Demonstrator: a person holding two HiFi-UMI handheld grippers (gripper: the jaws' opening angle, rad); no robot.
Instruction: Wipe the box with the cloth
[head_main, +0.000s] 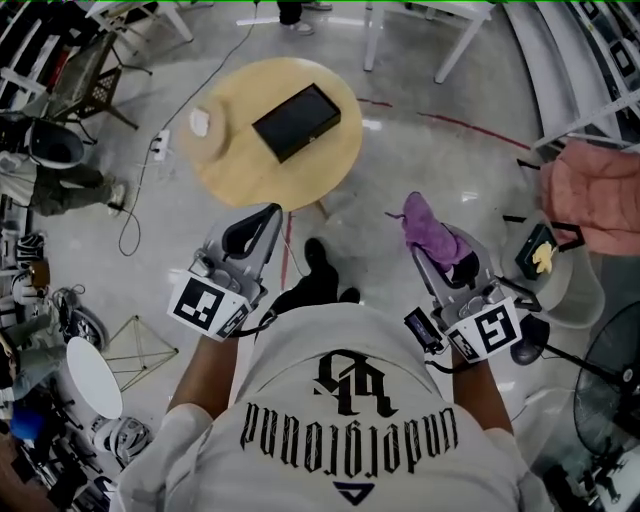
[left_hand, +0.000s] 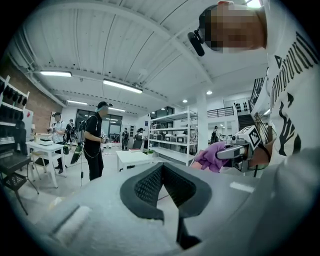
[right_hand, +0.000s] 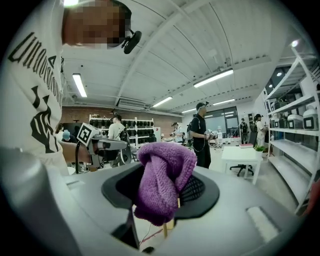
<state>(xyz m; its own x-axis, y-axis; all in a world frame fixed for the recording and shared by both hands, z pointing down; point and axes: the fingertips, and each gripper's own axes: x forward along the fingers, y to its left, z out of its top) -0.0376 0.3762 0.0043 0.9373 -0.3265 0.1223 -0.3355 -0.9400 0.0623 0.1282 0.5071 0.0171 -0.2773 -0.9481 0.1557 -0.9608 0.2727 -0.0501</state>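
The left gripper (head_main: 266, 218) is clenched shut with nothing between its jaws; the left gripper view (left_hand: 163, 172) shows its pads closed on themselves. The right gripper (head_main: 446, 262) is grasping the purple cloth (head_main: 428, 226), which bunches up out of its jaws (right_hand: 162, 182). Both are held in front of the person's chest, above open floor and the person's shoe (head_main: 315, 256).

Just beyond the left gripper's tip is the near edge of the round wooden table (head_main: 232, 182), with one leg (head_main: 322, 209) showing under it. The black box (head_main: 297, 121) lies near the table's middle, flat, its long axis running from near-left to far-right. From the cloth it lies farther away and to the left. From the left gripper it is almost straight ahead, a little right, so the empty gripper is the nearer one.

I judge that the cloth has to travel leftward and forward over the table's near-right edge. That path looks free. A small white object (head_main: 201, 121) sits left of the box, apart from it, and a cable (head_main: 135, 205) trails on the floor to the left.
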